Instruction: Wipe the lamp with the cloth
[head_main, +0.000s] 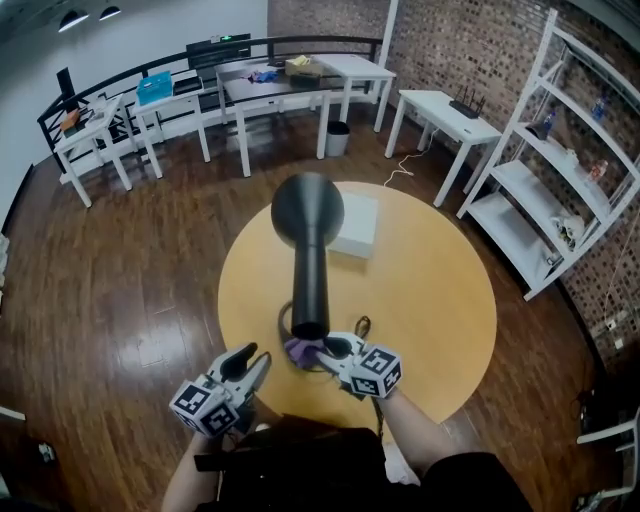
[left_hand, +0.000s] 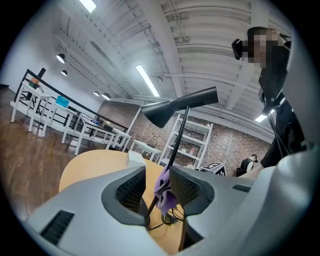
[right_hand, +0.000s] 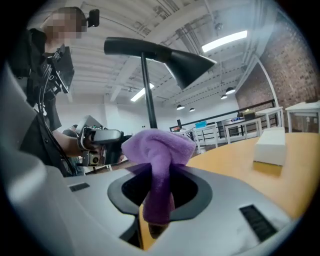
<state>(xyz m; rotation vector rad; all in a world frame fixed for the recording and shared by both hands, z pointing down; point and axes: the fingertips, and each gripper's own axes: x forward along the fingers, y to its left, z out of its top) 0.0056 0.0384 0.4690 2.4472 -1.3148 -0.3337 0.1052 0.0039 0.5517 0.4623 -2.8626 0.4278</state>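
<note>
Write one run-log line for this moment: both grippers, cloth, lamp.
left gripper: open, empty, aimed at lamp | right gripper: shut on cloth | cloth: low at lamp stem | lamp: standing on table

We see a black lamp (head_main: 309, 240) upright on the round surface (head_main: 430, 300), with a bunched purple cloth (head_main: 301, 351) beside its stem.

Purple cloth (right_hand: 158, 150), black lamp (head_main: 309, 260), yellow-tan table (head_main: 430, 300), white box (head_main: 356, 226).

One lamp (head_main: 309, 262), one cloth (head_main: 301, 351), one white box (head_main: 356, 226), one round table (head_main: 440, 300)
</note>
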